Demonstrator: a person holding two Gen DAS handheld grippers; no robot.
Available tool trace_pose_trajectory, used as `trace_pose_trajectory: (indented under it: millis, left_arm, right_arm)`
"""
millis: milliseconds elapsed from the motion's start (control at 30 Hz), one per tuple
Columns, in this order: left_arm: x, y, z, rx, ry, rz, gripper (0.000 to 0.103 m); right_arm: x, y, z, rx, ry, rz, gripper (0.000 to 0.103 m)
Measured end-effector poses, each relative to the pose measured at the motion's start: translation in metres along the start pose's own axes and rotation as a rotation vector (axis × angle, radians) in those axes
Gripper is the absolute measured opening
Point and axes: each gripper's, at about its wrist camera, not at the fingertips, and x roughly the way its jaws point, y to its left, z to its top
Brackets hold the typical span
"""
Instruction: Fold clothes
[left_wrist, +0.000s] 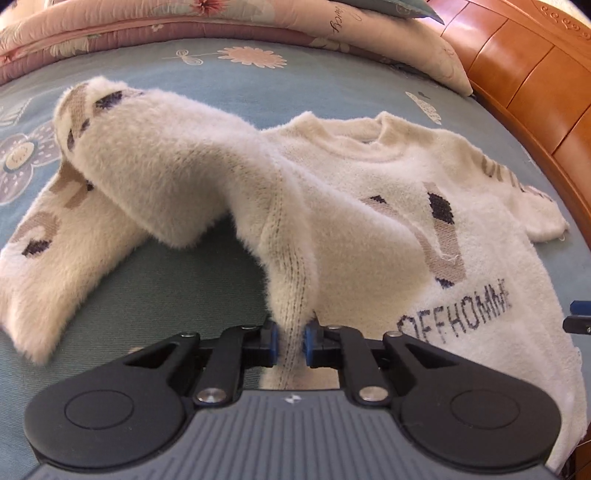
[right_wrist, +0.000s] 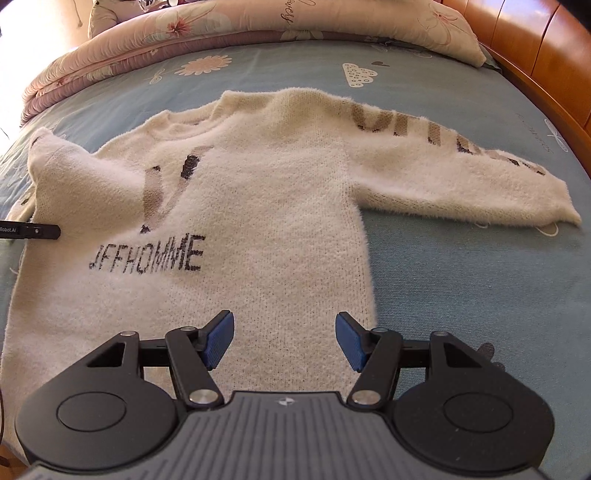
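Note:
A fluffy cream sweater (right_wrist: 266, 192) with dark "OFFHOMME" lettering lies face up on the bed. My left gripper (left_wrist: 291, 339) is shut on a raised fold of the sweater's side seam (left_wrist: 291, 280), which is pulled up off the sheet. From there the left sleeve (left_wrist: 155, 173) arches away and doubles back on itself. My right gripper (right_wrist: 284, 339) stands open over the sweater's lower body, nothing between its blue pads (right_wrist: 219, 339). The right sleeve (right_wrist: 461, 177) lies spread out flat to the right.
A blue floral sheet (right_wrist: 461, 295) covers the bed. A pink quilt (right_wrist: 155, 40) and a pillow (left_wrist: 424, 55) are piled along the far side. A wooden bed frame (left_wrist: 535, 85) runs along the right. A black part of the other gripper (right_wrist: 33, 232) shows at the left edge.

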Motion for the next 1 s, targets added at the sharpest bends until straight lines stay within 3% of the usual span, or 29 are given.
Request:
trace_pose_trajectory:
  millis: [167, 267, 333, 400, 500, 533, 600, 633, 667, 733, 800, 900, 1000]
  left_arm:
    - [0.008, 0.014, -0.002, -0.058, 0.041, 0.039, 0.014]
    - [0.013, 0.007, -0.002, -0.028, 0.045, 0.046, 0.014]
    - [0.01, 0.006, -0.002, -0.03, 0.045, 0.049, 0.019]
    - [0.005, 0.007, -0.003, -0.04, 0.043, 0.048, 0.021]
    - [-0.007, 0.003, -0.004, -0.037, 0.039, 0.07, 0.023]
    - [-0.013, 0.0, -0.004, -0.023, 0.034, 0.087, 0.023]
    - [-0.029, -0.011, -0.005, 0.028, 0.017, 0.132, 0.023]
    - [-0.036, -0.019, -0.006, 0.056, 0.009, 0.145, 0.023]
    - [-0.041, -0.029, -0.007, 0.087, 0.002, 0.142, 0.025]
    - [-0.05, -0.053, -0.011, 0.167, -0.013, 0.098, 0.032]
    - [-0.051, -0.083, -0.02, 0.279, -0.02, 0.03, 0.037]
    - [-0.036, -0.126, -0.039, 0.445, -0.008, -0.054, 0.039]
    - [-0.023, -0.156, -0.062, 0.568, -0.008, -0.104, 0.039]
  right_arm:
    - [0.007, -0.011, 0.015, 0.012, -0.03, -0.03, 0.065]
    - [0.021, -0.03, 0.027, 0.032, -0.049, -0.037, 0.066]
    - [0.04, -0.051, 0.036, 0.09, -0.02, -0.019, 0.066]
    - [0.056, -0.068, 0.038, 0.169, 0.047, 0.051, 0.064]
    - [0.064, -0.079, 0.035, 0.254, 0.095, 0.181, 0.031]
    - [0.061, -0.074, 0.034, 0.207, 0.095, 0.143, 0.026]
    - [0.056, -0.066, 0.034, 0.114, 0.089, 0.024, 0.026]
    - [0.054, -0.065, 0.033, 0.094, 0.085, -0.038, 0.037]
    - [0.05, -0.065, 0.034, 0.105, 0.083, -0.056, 0.039]
    - [0.035, -0.055, 0.035, 0.092, 0.048, -0.042, 0.039]
    - [0.019, -0.031, 0.034, 0.018, 0.004, 0.026, 0.04]
    - [0.012, 0.016, 0.021, -0.126, 0.0, 0.163, 0.046]
    - [0.025, 0.054, 0.002, -0.267, 0.038, 0.185, 0.046]
